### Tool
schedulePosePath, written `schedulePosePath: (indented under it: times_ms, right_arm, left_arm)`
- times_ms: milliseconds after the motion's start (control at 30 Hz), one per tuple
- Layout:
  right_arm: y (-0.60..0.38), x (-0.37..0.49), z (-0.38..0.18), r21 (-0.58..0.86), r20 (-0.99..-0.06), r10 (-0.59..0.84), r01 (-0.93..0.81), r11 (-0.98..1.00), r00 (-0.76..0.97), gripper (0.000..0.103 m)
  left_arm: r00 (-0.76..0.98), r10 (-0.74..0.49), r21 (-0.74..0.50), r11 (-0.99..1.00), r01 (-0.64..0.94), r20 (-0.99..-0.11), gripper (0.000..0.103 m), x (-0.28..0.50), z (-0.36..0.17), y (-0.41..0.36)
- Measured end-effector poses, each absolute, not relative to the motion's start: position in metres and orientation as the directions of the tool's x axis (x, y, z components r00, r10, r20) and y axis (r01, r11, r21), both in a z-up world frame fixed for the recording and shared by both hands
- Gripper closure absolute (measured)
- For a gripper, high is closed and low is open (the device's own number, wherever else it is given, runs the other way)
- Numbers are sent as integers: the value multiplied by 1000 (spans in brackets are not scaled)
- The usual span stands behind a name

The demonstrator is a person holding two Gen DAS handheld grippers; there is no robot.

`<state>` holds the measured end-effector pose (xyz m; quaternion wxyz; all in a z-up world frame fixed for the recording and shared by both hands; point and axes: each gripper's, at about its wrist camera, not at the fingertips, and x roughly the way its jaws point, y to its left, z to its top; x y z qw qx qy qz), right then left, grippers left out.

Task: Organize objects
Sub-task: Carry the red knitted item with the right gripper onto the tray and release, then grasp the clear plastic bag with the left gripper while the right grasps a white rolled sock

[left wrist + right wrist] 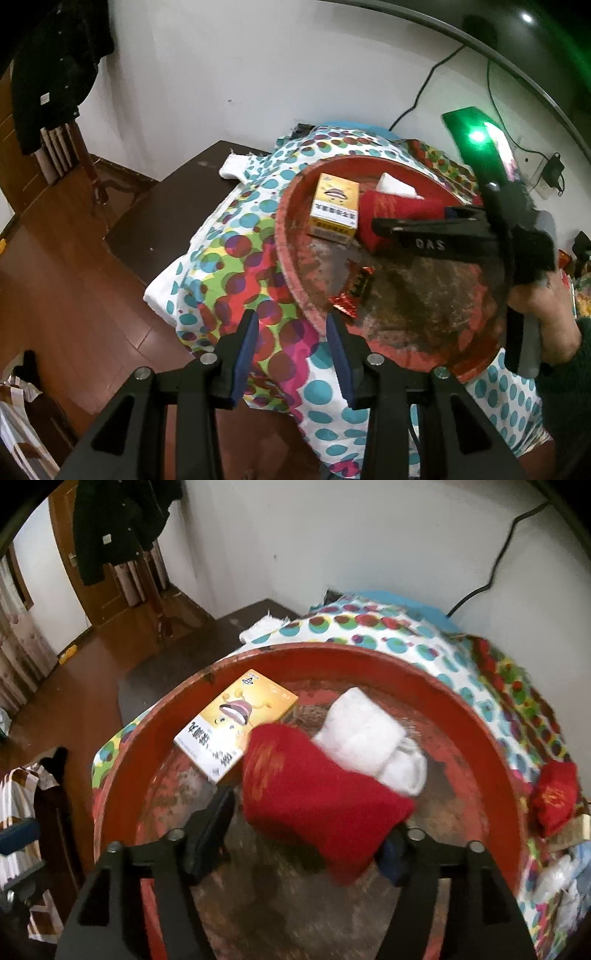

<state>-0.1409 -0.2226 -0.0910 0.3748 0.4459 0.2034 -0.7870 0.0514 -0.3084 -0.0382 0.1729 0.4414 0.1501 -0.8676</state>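
A round red tray [286, 240] [122, 775] lies on a dotted cloth. Inside it are a yellow box [334, 208] [236, 720], a white sock [395, 184] [369, 734], a red sock [391, 210] [314, 794] and a red candy wrapper [354, 291]. My right gripper [380, 230] [303, 834] hangs over the tray with its jaws apart. The red sock lies loose and blurred between them, against the right finger and clear of the left. My left gripper [291, 354] is open and holds nothing, above the tray's near rim and the cloth.
The dotted cloth [229, 266] [436, 642] covers a dark table [177, 206]. A second red sock [554, 794] lies on the cloth right of the tray. A phone with a green light [476, 144] stands behind it. A person's hand [543, 306] holds the right gripper. Wooden floor lies to the left.
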Motion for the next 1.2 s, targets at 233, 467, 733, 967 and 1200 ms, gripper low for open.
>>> schedulePosePath:
  times_ms: [233, 467, 733, 967, 1200]
  right_arm:
    - [-150, -132, -58, 56, -808, -464, 736, -674, -363, 32]
    - [-13, -146, -50, -3, -767, -357, 560, -828, -533, 25]
    - [135, -199, -90, -99, -773, -95, 267, -959, -627, 25]
    - [158, -235, -118, -44, -784, -124, 254, -966, -608, 25]
    - [149, -266, -133, -34, -784, -147, 278, -960, -603, 28]
  left_arm:
    - [-577, -128, -115, -923, 366, -807, 64, 34, -31, -276]
    - [-594, -39, -123, -965, 230, -803, 64, -7, -35, -214]
    - [-590, 93, -116, -993, 0, -802, 64, -62, -39, -118]
    - [-583, 172, -125, -985, -120, -794, 64, -125, -41, -65]
    - [-547, 129, -41, -985, -170, -827, 64, -191, -60, -26]
